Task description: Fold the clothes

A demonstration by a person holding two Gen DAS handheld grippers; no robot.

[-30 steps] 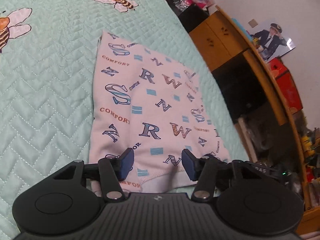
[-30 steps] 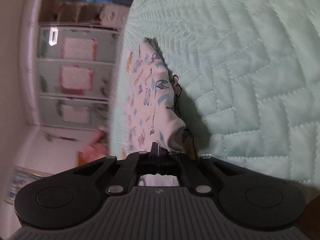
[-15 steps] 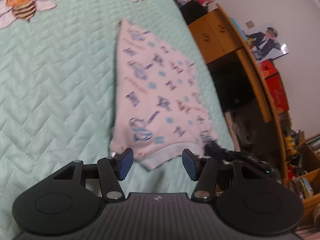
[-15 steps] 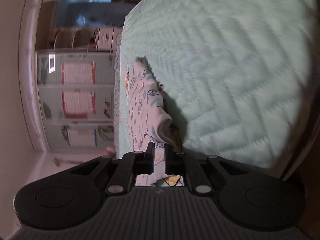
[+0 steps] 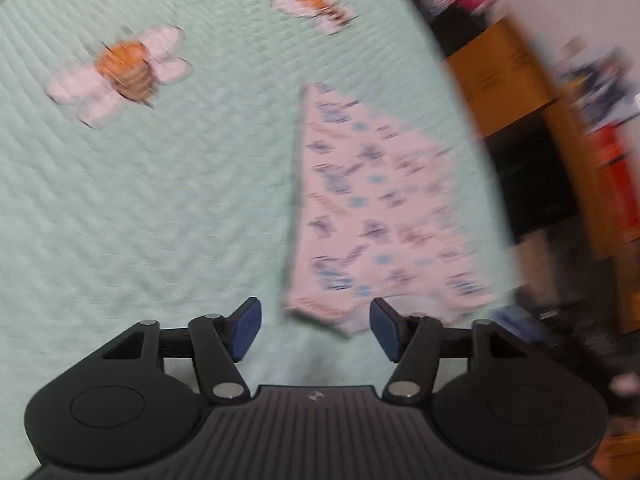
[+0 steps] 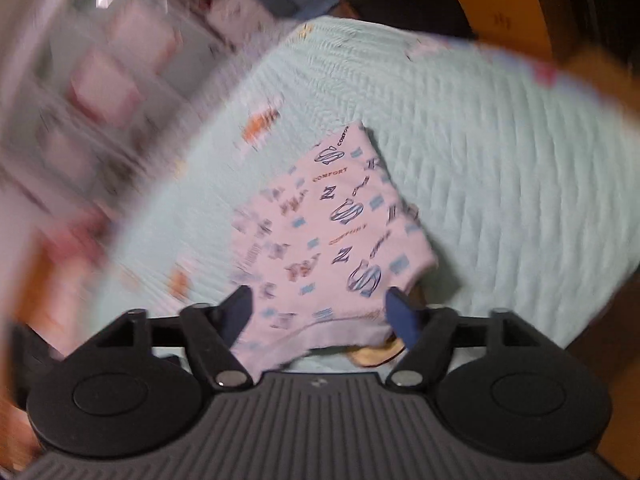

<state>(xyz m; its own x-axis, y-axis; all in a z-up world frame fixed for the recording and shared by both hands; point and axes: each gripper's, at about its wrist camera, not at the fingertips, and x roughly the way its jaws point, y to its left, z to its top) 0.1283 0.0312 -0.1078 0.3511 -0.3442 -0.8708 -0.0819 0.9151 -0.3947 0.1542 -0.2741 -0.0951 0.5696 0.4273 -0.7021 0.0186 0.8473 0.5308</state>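
Left wrist view: a mint quilt (image 5: 160, 208) w/ zigzag stitching covered the bed, two orange bees (image 5: 124, 68) sewn on it. The garment (image 5: 372, 216), pale pink w/ blue letters, lay folded flat near the quilt's right edge. The left gripper (image 5: 316, 330) hung above it, jaws opening, fairly wide, nothing between the pads; the garment's near corner showed past them on the quilt. Beyond the bed's right edge stood a wooden cabinet (image 5: 504, 64) and a dark shelf, all blurred.

Right wrist view: same quilt (image 6: 500, 168), garment (image 6: 336, 232) lying on it, "COMFORT" print legible. The right gripper (image 6: 320, 312) had jaws opening, wide; the garment's hem sat in the gap, pads not pressing it. Behind, pale cupboard doors (image 6: 112, 80) at left, badly smeared; wood furniture (image 6: 500, 8) top right.
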